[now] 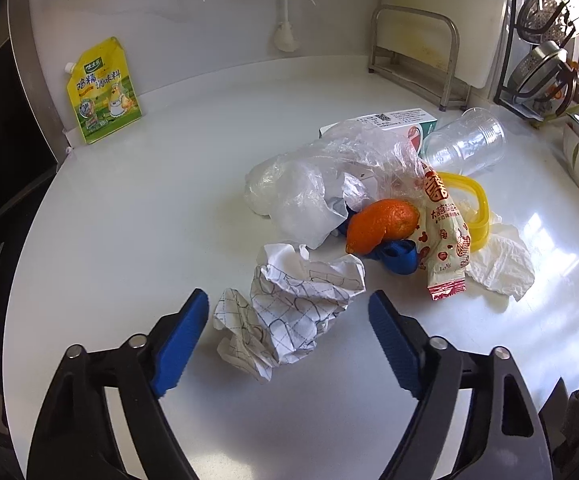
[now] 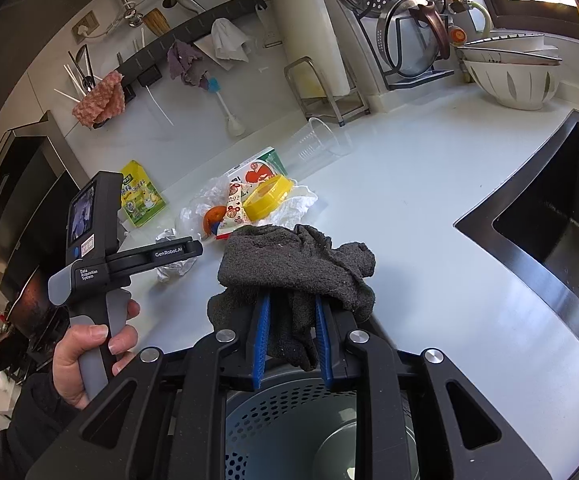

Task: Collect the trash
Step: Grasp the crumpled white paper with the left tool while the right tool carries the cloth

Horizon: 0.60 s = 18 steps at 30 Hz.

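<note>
A pile of trash lies on the white counter [image 1: 129, 240]: crumpled checked paper [image 1: 289, 304], an orange peel [image 1: 381, 226], a clear plastic bag [image 1: 329, 176], a red-and-cream snack wrapper [image 1: 445, 240], a yellow lid [image 1: 477, 208], a white tissue [image 1: 501, 264], a clear cup [image 1: 465, 144] and a small carton [image 1: 401, 118]. My left gripper [image 1: 289, 312] is open, its fingers either side of the crumpled paper. My right gripper [image 2: 291, 308] is shut on a dark grey rag [image 2: 297, 264], held above a perforated grey bin [image 2: 309, 432]. The pile also shows in the right wrist view [image 2: 249, 200].
A yellow seasoning pouch [image 1: 103, 92] leans on the back wall. A metal rack [image 1: 417, 52] stands behind the pile. A black sink [image 2: 549, 232] lies at the right, with bowls [image 2: 509, 76] and a lid rack [image 2: 409, 32] behind it.
</note>
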Tool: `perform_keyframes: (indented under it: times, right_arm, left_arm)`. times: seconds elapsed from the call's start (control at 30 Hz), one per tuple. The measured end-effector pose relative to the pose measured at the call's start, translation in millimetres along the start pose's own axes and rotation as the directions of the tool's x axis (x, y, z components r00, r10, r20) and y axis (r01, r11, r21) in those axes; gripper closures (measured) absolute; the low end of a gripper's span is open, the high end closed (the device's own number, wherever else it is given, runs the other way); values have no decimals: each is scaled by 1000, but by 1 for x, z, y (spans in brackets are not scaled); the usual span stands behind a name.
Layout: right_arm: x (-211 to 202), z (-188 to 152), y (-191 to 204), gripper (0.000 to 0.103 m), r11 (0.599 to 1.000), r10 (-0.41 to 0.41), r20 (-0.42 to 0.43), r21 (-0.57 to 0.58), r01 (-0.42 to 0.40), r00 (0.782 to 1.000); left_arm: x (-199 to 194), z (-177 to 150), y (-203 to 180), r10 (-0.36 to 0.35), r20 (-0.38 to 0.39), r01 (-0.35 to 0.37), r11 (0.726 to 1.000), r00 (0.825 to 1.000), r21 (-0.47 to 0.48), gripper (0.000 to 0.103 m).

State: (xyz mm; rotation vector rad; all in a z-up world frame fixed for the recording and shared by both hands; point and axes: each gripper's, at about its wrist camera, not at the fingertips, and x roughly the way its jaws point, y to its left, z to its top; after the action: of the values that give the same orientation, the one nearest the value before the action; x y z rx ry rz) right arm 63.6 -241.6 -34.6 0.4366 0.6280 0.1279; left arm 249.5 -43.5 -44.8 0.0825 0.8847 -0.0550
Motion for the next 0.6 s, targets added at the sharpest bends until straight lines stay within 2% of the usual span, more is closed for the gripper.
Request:
perform_keyframes:
  times: [0.03,0.13,0.2,0.23,0.33,0.47,0.6]
  right_arm:
    - [0,0,-1,83,1000,-1,-2,3,1,1000]
    - [-1,-1,0,83,1000,-1,0,5,1,1000]
    - [-1,-2,1,83,1000,0,-2,4,0,1000]
    - [-1,-3,1,83,1000,1,-5,4,-1,1000]
    - [-3,-5,4,83,1000,-1,-8,2,1,1000]
    - [-14,-10,10,83,1000,-13,-3,-7,13,1000]
    - [-30,-18,16,83,1000,-21,2,-18,21,1000]
  left_arm:
    - [2,0,-1,-6,-7,6,1000,1000,5,33]
    - [4,-1,-1,-28,-19,28,1000,999,11,58]
    - [-1,-3,1,-43,-5,43,999,999,3,59]
    - [-4,-4,2,-43,3,43,999,999,2,63]
    - [-17,-9,6,-52,21,52,999,998,-1,64]
    - [-50,-23,13,-45,68,45,999,997,13,64]
    - [-87,-46,15,-67,99,65,997,993,29,64]
